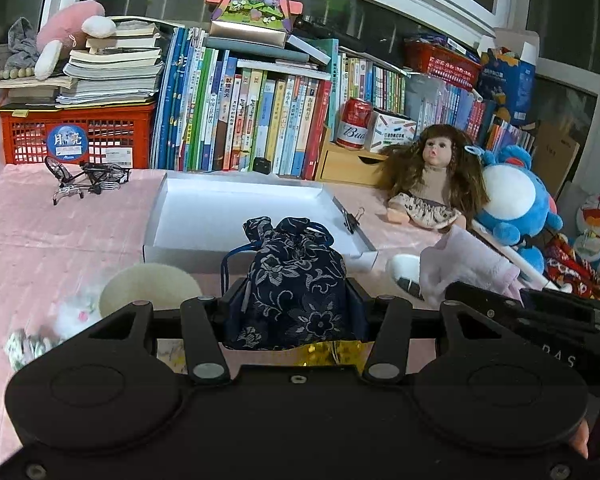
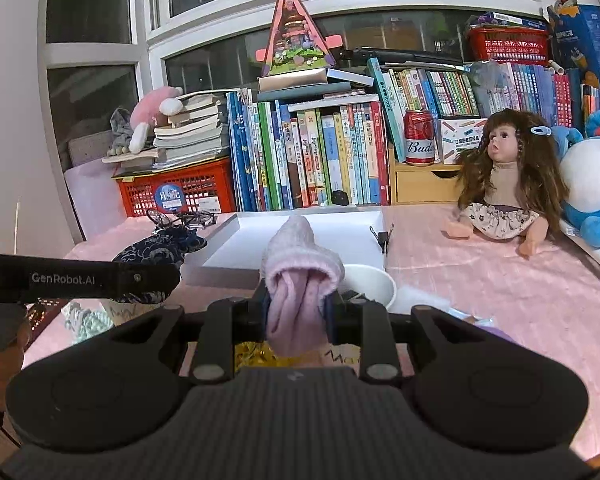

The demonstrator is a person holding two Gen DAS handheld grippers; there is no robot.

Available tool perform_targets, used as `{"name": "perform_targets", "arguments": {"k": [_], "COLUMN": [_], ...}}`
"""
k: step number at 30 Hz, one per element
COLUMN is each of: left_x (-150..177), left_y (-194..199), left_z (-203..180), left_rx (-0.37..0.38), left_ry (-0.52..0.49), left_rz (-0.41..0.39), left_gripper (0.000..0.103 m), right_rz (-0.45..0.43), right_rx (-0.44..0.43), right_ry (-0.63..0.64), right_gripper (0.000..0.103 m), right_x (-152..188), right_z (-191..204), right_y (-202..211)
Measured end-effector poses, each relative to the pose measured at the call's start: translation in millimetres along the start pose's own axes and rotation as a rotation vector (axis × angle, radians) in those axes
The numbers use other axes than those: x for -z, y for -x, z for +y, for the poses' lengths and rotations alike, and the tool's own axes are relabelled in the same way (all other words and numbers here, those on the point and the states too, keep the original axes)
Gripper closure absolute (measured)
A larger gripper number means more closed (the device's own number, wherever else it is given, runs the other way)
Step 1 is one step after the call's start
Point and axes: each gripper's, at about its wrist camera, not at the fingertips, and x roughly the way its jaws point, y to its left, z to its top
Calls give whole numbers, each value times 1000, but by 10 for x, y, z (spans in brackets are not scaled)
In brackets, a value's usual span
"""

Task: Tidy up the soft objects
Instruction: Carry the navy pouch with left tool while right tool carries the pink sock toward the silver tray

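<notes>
My left gripper (image 1: 296, 300) is shut on a navy floral drawstring pouch (image 1: 296, 280) and holds it above the pink tablecloth, just in front of the white shallow box (image 1: 204, 216). My right gripper (image 2: 296, 304) is shut on a pink rolled sock (image 2: 298, 276), held in front of the same box (image 2: 244, 240). The pouch also shows in the right wrist view (image 2: 160, 248), and the pink sock in the left wrist view (image 1: 460, 264). The two grippers are side by side, left one to the left.
A cream round puff (image 1: 148, 284), white fluffy bits (image 1: 76, 312) and a white bowl (image 2: 372, 284) lie near the grippers. A binder clip (image 1: 352, 218) sits on the box rim. A doll (image 1: 432, 176), blue plush (image 1: 516, 200), books, red crate (image 1: 80, 136) and toy bicycle (image 1: 88, 174) stand behind.
</notes>
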Motion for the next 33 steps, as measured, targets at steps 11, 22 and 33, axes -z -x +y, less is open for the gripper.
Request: {"name": "perform_targets", "arguments": {"k": [11,22,33], "left_x": [-306,-531,-825], "left_y": [-204,-413,-815], "left_z": [56,83,136], "left_rx": [0,-10,0], "left_ry": [12,2,35], "left_rz": [4,8,49], "left_gripper": [55,55,55], "right_rz": [18,40,85], "right_rx": [-13,-19,-17], "right_ry": [-13,-44,-73], "right_gripper": [73,73,73], "right_x": [-177,-362,-532], "right_z": [-30,-95,-179], "right_y": [-187,-405,-689]}}
